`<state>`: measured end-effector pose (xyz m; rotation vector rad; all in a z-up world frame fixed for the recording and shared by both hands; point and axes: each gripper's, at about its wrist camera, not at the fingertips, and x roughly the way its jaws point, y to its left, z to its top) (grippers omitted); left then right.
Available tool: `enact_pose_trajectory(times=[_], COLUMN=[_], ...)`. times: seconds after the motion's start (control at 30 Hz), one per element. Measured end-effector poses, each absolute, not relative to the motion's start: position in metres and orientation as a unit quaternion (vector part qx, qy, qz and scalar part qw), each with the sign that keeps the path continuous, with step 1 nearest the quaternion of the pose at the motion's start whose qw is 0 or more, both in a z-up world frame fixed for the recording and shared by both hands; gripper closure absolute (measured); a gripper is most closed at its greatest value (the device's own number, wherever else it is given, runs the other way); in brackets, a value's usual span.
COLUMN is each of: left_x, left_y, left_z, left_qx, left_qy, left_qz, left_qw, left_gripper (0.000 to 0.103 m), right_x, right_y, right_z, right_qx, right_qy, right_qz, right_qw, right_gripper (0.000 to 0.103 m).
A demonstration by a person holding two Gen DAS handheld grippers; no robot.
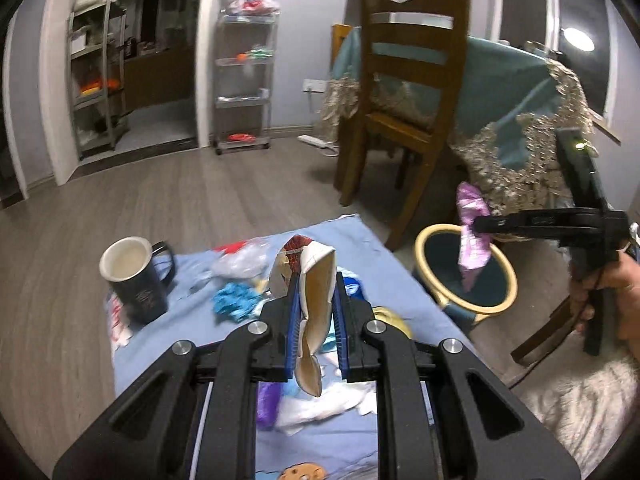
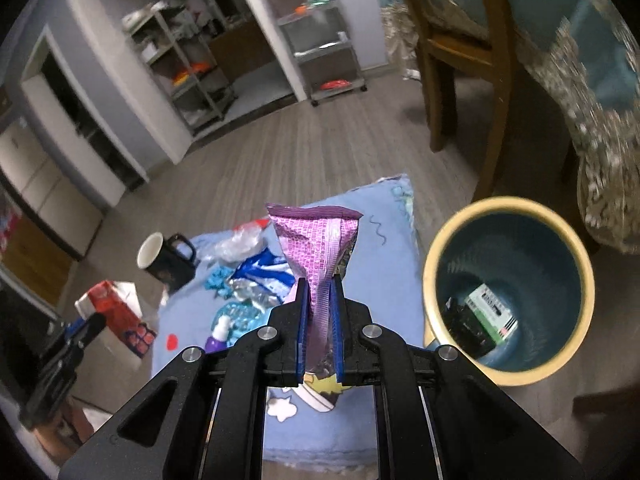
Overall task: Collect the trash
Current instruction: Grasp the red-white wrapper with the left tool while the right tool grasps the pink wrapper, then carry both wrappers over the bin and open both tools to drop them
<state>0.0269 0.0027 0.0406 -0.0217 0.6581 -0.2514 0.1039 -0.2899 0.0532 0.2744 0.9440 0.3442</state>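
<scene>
My left gripper is shut on a flattened paper carton with a red printed top, held above the blue cloth. My right gripper is shut on a purple snack wrapper. In the left wrist view that wrapper hangs over the rim of the round bin. The bin, dark blue inside with a yellow rim, holds a green-and-white box and dark items. Loose trash lies on the cloth: clear plastic, a blue-and-white wrapper and teal scraps.
A dark mug with a white inside stands on the cloth's left side. A wooden chair and a table with a teal lace-edged cloth stand behind the bin. Wire shelf carts line the far wall. A pale fluffy rug lies at right.
</scene>
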Motion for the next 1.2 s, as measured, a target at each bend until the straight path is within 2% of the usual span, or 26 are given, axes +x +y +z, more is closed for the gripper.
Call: enact_pose_trajectory(times=[0.4,0.8,1.2], left_x=[0.054,0.083,0.104], left_y=[-0.099,-0.178,-0.249], left_z=[0.029,0.017,-0.012], left_qx=[0.042,0.070,0.132], left_qy=[0.334,0.357,0.378], left_qz=[-0.211,-0.273,-0.310], left_qw=[0.918,0.891,0.863], left_gripper=[0.089,0.089,0.089], right_x=[0.129,0.148,0.153], right_y=[-0.363,-0.434,-0.460], right_z=[0.033,0.005,-0.023], right_qx=[0.202,0.212,0.223], right_qy=[0.451,0.472,0.506], right_qz=[0.070,-0.018,-0.059], right_qw=[0.867,0.856,0.831], right_gripper=[0.091,0.091,0.091])
